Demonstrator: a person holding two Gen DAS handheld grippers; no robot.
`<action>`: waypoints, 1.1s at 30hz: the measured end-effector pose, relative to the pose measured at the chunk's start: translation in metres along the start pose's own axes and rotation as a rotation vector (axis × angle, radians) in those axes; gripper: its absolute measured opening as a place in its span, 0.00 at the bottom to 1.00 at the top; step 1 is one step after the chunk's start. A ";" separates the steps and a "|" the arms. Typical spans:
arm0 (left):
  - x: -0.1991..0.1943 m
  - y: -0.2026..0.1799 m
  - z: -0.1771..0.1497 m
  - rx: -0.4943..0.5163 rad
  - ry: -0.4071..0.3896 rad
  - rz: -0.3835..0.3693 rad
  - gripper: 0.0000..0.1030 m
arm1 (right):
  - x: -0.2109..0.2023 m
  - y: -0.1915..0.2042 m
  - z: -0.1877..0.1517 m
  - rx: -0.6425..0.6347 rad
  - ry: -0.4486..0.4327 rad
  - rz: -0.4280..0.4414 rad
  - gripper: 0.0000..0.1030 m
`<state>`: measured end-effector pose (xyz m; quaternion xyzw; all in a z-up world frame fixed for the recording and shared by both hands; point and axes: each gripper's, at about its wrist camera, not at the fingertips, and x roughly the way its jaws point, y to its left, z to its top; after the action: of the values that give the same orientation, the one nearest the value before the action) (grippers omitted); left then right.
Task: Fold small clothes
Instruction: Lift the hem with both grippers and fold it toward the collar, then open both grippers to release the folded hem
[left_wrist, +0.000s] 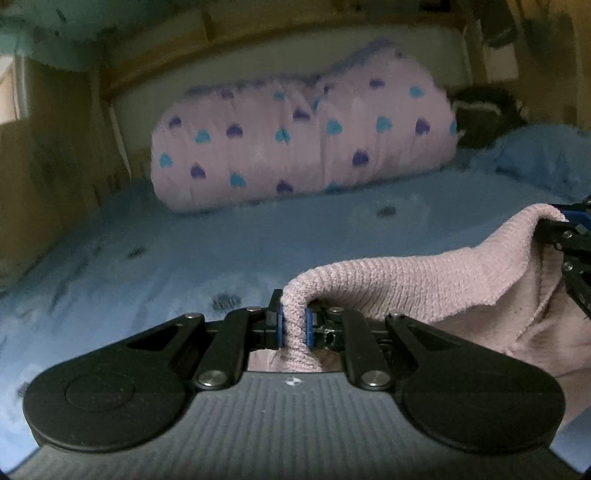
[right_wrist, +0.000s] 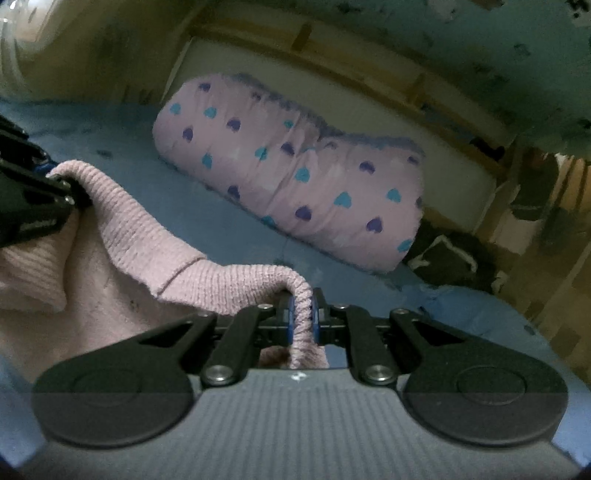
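Left wrist view: the left tongs (left_wrist: 294, 326) pinch a bunched edge of the pink knit garment (left_wrist: 399, 280), which hangs raised over the blue bed (left_wrist: 147, 251). The right tongs (left_wrist: 554, 227) grip the far end. Keep the span taut and level.

Right wrist view: the right tongs (right_wrist: 303, 317) clamp the same ribbed edge. Lower both ends together, well short of the heart-print pillow (right_wrist: 295, 173).

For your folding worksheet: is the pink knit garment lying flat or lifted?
Lifted: the pink knit garment hangs between left gripper and right gripper, both shut on its edge.
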<state>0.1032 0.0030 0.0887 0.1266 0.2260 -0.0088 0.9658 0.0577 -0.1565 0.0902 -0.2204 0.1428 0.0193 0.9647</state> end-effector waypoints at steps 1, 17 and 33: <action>0.012 -0.001 -0.002 0.005 0.020 0.001 0.13 | 0.010 0.003 -0.003 -0.006 0.013 0.007 0.11; 0.071 0.003 -0.019 0.027 0.153 -0.044 0.17 | 0.102 0.026 -0.046 0.040 0.206 0.116 0.14; -0.027 0.035 -0.008 -0.055 0.095 -0.154 0.66 | 0.043 -0.033 -0.025 0.242 0.243 0.216 0.43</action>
<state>0.0783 0.0382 0.1020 0.0824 0.2809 -0.0708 0.9536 0.0953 -0.1983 0.0706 -0.0869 0.2821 0.0786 0.9522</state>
